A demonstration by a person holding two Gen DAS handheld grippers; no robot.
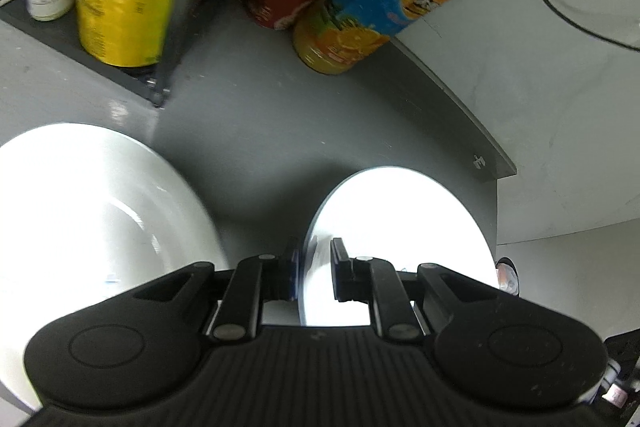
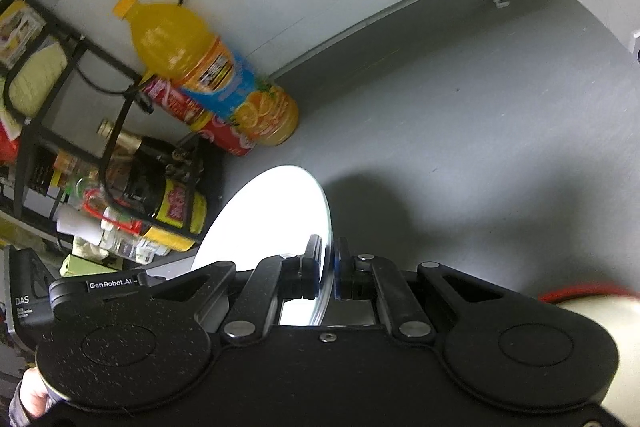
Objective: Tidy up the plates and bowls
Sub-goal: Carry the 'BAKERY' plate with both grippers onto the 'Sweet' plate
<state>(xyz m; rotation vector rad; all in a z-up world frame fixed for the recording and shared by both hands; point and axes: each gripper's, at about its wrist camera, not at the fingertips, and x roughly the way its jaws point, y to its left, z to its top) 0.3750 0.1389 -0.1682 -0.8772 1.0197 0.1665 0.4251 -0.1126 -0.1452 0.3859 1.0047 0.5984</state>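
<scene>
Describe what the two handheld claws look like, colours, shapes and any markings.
Both are matte black. The left claw has a ribbed body, two rounded lobes with circular insets, silver pivot pins and blue-edged finger pads. The right claw is the same shape with a smooth body, and carries white "GenRobot.AI" lettering and a "DAS" mark on its left side.

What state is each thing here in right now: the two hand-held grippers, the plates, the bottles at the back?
Left hand-held gripper: shut on a white plate's rim.
Small white plate: held on edge, lifted off the grey counter.
Right hand-held gripper: shut on a white plate's rim, held edge-on.
Large white plate: lying flat, untouched.
Orange juice bottle: capped, standing.
Red bottle: standing behind the juice.
</scene>
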